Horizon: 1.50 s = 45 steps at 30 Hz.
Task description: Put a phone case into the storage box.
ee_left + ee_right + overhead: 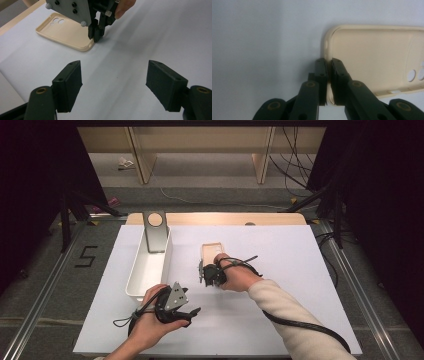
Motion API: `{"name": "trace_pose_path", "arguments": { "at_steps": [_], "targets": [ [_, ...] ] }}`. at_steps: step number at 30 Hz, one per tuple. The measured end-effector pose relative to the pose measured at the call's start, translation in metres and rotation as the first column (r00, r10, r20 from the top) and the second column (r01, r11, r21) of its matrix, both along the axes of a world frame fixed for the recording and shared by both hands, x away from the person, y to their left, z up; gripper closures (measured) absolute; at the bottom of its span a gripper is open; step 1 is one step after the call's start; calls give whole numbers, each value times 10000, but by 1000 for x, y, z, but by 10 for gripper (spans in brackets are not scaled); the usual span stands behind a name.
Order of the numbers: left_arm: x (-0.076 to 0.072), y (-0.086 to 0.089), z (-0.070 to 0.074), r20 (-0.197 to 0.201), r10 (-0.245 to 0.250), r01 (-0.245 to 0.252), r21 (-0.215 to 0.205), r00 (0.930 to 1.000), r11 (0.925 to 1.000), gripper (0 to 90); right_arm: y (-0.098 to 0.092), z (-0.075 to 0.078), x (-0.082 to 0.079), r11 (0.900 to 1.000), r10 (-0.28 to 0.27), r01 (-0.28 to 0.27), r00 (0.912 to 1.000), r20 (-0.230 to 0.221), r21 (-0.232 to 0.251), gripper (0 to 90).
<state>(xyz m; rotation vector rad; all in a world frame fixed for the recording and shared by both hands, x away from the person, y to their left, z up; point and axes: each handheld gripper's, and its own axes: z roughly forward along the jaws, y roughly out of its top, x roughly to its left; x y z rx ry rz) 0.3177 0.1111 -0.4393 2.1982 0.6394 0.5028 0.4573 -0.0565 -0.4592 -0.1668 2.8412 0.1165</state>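
Observation:
A cream phone case lies inside-up on the white table top, a little behind its middle. My right gripper reaches down onto the case's near end, with its jaws shut on the case's thin rim. In the right gripper view the two pads pinch the rim of the case at its short end. The left gripper view shows that grip at the corner of the case. My left gripper rests near the front left of the table, open with nothing between its jaws, and points toward the case.
A long white bin stands left of the case, with a grey stand at its far end. A wooden strip borders the table's back edge. Black cables trail from both grippers over the front of the table.

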Motion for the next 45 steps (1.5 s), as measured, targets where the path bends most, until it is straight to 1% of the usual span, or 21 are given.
{"name": "trace_pose_path", "arguments": {
  "at_steps": [3,4,5,8,9,12,13,15,16,19,22,25,26,30,34,39,40,42,43,44,45],
  "targets": [
    [0,0,-1,-17,14,-14,-6,10000,10000,280,-2,0,-1,10000,39,-40,10000,76,87,856],
    [1,1,-1,-13,24,-24,1,10000,10000,280,-3,1,-2,10000,18,-18,10000,25,47,859],
    [1,1,-1,-17,28,-28,-6,10000,10000,281,-4,0,-1,9998,94,-95,9999,58,179,862],
    [3,2,-2,-49,96,-96,4,9999,10000,282,-8,2,-3,9993,110,-113,9999,62,346,873],
    [3,3,-2,-61,114,-114,-3,9999,9999,283,-10,3,-3,9989,207,-212,9997,124,427,877],
    [4,3,-3,-104,165,-165,-8,9998,9999,284,-15,6,-6,9981,181,-189,9997,148,588,882],
    [4,4,-3,-105,160,-160,1,9998,9999,284,-16,7,-7,9968,266,-281,9994,216,745,882],
    [5,4,-4,-105,212,-212,-24,9997,9998,284,-19,11,-9,9955,304,-327,9992,265,890,883],
    [5,4,-4,-115,243,-244,-58,9996,9997,284,-20,13,-11,9950,239,-260,9995,229,960,883],
    [6,5,-4,-127,298,-299,-93,9995,9995,285,-25,17,-15,9924,387,-427,9986,371,1157,883],
    [7,6,-5,-164,360,-362,-150,9992,9992,287,-32,21,-20,9886,393,-454,9982,451,1433,883],
    [8,7,-6,-206,398,-401,-169,9990,9991,288,-40,25,-25,9864,344,-427,9979,545,1589,883],
    [8,7,-6,-213,409,-412,-181,9989,9990,288,-43,26,-27,9841,266,-357,9982,540,1741,883],
    [9,7,-6,-221,465,-470,-223,9987,9986,288,-56,30,-33,9779,149,-272,9980,607,2072,883],
    [10,8,-6,-234,523,-529,-271,9984,9982,287,-67,33,-40,9719,42,-200,9977,678,2346,883],
    [10,8,-6,-222,599,-607,-351,9980,9975,286,-79,35,-47,9614,34,-237,9972,746,2742,883],
    [10,8,-6,-222,609,-617,-357,9979,9975,286,-81,35,-50,9601,-47,-148,9976,691,2793,883],
    [10,9,-6,-216,640,-648,-372,9977,9972,285,-86,35,-52,9541,40,-277,9968,800,2982,883],
    [11,9,-6,-217,653,-661,-381,9976,9971,285,-88,34,-54,9504,-135,-80,9977,669,3108,883],
    [11,9,-6,-216,666,-674,-393,9975,9969,284,-90,34,-54,9464,58,-307,9969,781,3214,883],
    [11,9,-6,-221,678,-687,-403,9975,9968,284,-93,33,-56,9446,-36,-207,9973,734,3276,883]
  ]
}}
